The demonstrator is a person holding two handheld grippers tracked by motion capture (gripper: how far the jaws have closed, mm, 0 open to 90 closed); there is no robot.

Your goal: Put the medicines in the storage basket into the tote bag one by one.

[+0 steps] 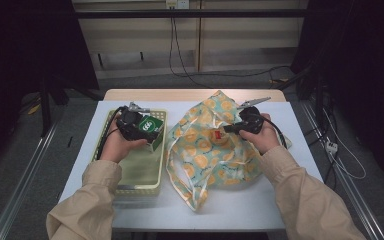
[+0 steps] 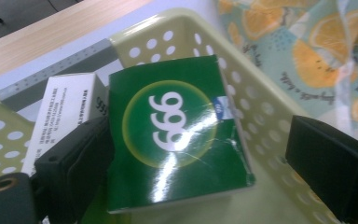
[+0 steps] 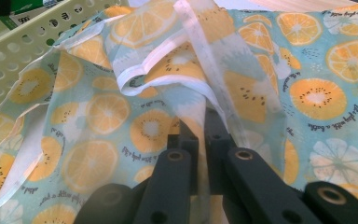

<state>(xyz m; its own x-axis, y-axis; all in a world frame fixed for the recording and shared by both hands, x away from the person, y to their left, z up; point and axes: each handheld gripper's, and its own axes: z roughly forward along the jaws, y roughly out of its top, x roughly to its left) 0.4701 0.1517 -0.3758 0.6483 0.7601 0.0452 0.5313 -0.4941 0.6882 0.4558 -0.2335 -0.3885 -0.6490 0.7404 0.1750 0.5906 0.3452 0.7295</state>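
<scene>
A green box marked 666 (image 2: 177, 135) lies tilted in the far right corner of a pale yellow perforated basket (image 2: 261, 107), beside a white box (image 2: 65, 107). My left gripper (image 2: 200, 154) is open around the green box; its left jaw touches the box and the right jaw stands well apart. From above, the left gripper (image 1: 136, 124) hovers over the basket (image 1: 140, 175) with the green box (image 1: 151, 126) at its tip. My right gripper (image 3: 200, 128) is shut on a white-hemmed fold of the orange-slice patterned bag (image 3: 98, 112), lifting the bag (image 1: 210, 150) at its middle.
The basket stands at the table's left, with its wall (image 3: 23, 51) right against the bag. Loose bag fabric spreads over the middle of the white table (image 1: 240, 205). A bare wooden strip (image 1: 145, 94) runs along the far edge. Cables trail from both grippers.
</scene>
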